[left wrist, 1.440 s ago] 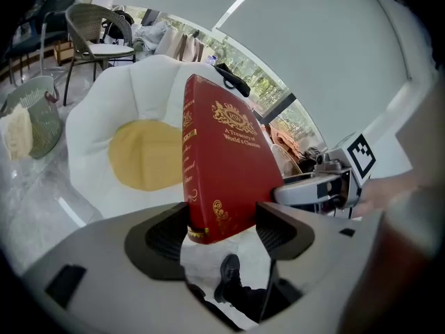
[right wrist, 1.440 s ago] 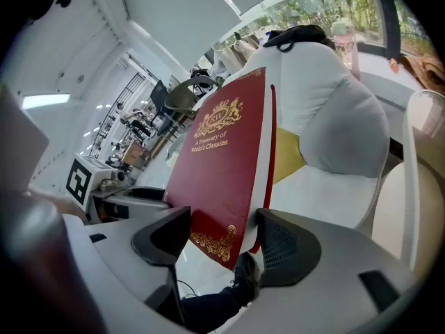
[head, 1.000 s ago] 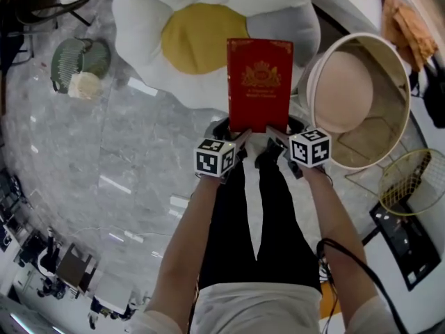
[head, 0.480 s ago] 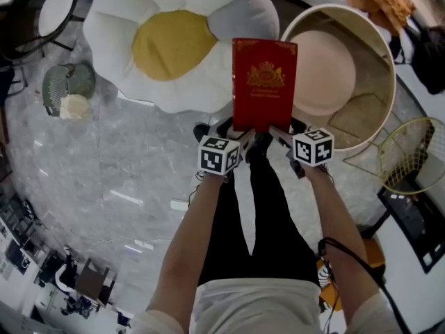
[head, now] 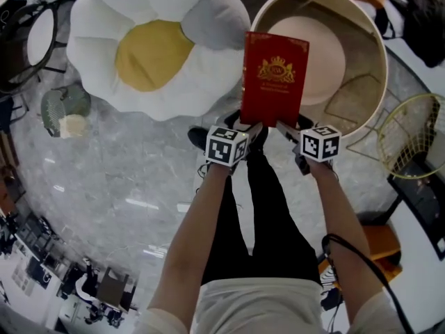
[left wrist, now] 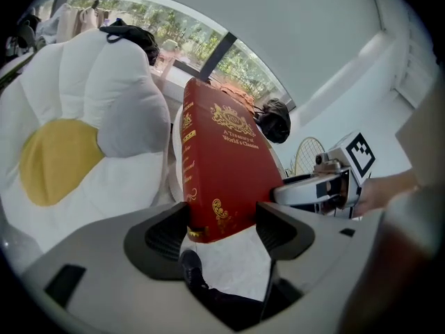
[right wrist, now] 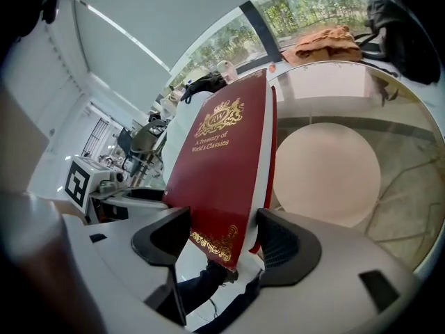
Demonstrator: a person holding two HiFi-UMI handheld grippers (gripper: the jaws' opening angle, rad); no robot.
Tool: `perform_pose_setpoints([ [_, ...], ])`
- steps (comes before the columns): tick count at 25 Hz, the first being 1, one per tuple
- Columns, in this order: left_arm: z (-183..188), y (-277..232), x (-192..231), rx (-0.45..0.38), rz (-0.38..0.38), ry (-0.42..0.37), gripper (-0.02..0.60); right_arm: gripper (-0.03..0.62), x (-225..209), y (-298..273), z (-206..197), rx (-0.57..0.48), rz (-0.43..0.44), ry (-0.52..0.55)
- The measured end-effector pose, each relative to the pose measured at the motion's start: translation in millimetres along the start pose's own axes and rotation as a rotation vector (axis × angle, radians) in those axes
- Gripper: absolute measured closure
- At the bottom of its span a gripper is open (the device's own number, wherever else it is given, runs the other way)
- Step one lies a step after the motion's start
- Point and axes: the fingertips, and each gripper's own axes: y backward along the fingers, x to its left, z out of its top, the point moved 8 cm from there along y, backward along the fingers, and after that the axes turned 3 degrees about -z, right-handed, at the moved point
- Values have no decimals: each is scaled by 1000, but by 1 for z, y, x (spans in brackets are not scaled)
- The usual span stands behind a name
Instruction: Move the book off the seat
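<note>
- The floor (head: pixel 118 186) is pale grey marble with a glossy sheen. In the gripper views, a long curved window (left wrist: pixel 174 37) runs behind the round seat (head: pixel 372 30), with trees outside.
- The round seat is a cream tub with a high rim and a pinkish pad.
- Left of the seat, touching its rim, lies a big daisy-shaped cushion (head: pixel 156 47), white with a yellow middle.
- To the right of the seat is a gold wire basket (head: pixel 410 141). Behind the seat an orange cloth (right wrist: pixel 323 42) and a black bag (right wrist: pixel 400 33) lie on the sill.
- Far left of the seat, past the cushion, a small green stool (head: pixel 64 110) sits on the floor.
- I have the red book (head: pixel 273 78) lifted clear. It shows against the seat's left rim, cover facing up.
- My left gripper (left wrist: pixel 221 228) is clamped on the book's lower spine corner and my right gripper (right wrist: pixel 219 245) on the other lower corner.
- Nothing stands between the book and the cushion or the floor.
</note>
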Motion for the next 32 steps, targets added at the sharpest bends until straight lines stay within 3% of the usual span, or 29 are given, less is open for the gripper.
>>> perform_pose_setpoints([
  [8, 14, -54, -26, 83, -35, -54, 273, 276, -56, 16, -13, -28, -38, -106],
  [18, 17, -77, -18, 159, -31, -52, 273, 276, -72, 4, -18, -31, -30, -189],
  [26, 8, -92, -25, 212, 44, -25, 272, 276, -86, 1, -27, -7, -59, -212],
  [32, 18, -54, -27, 193, 108, -28, 272, 276, -75, 27, -23, -35, -98, -228],
])
